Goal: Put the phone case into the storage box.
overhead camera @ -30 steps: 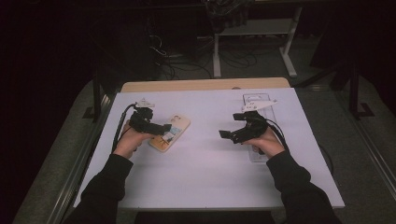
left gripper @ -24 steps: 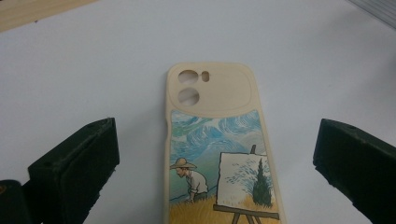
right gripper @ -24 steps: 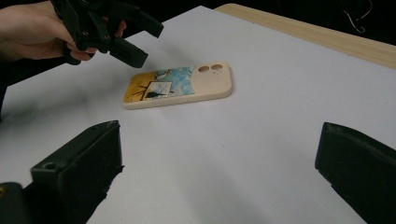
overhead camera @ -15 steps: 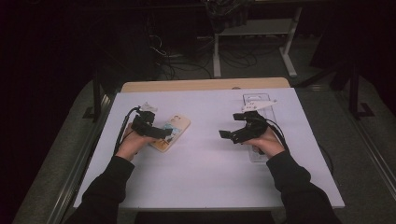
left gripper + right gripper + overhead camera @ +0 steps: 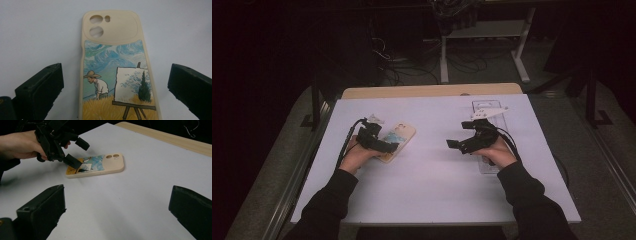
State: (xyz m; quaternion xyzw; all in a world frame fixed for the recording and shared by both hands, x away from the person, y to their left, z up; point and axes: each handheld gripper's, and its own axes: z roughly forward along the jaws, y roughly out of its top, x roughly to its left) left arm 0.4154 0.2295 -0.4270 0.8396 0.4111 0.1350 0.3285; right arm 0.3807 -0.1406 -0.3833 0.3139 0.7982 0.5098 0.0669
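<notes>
We take the phone case (image 5: 397,140) as our landmark: it lies flat, picture side up, on the left half of the white table (image 5: 437,185), its camera cut-outs at the far end. Our left gripper (image 5: 388,146) sits over the case's near end with its jaws spread wide, one on each side of the case, not touching it. Our right gripper (image 5: 455,144) is well apart to the right of the case, jaws likewise wide apart and holding nothing, with a clear plastic tray (image 5: 486,107) beyond it.
</notes>
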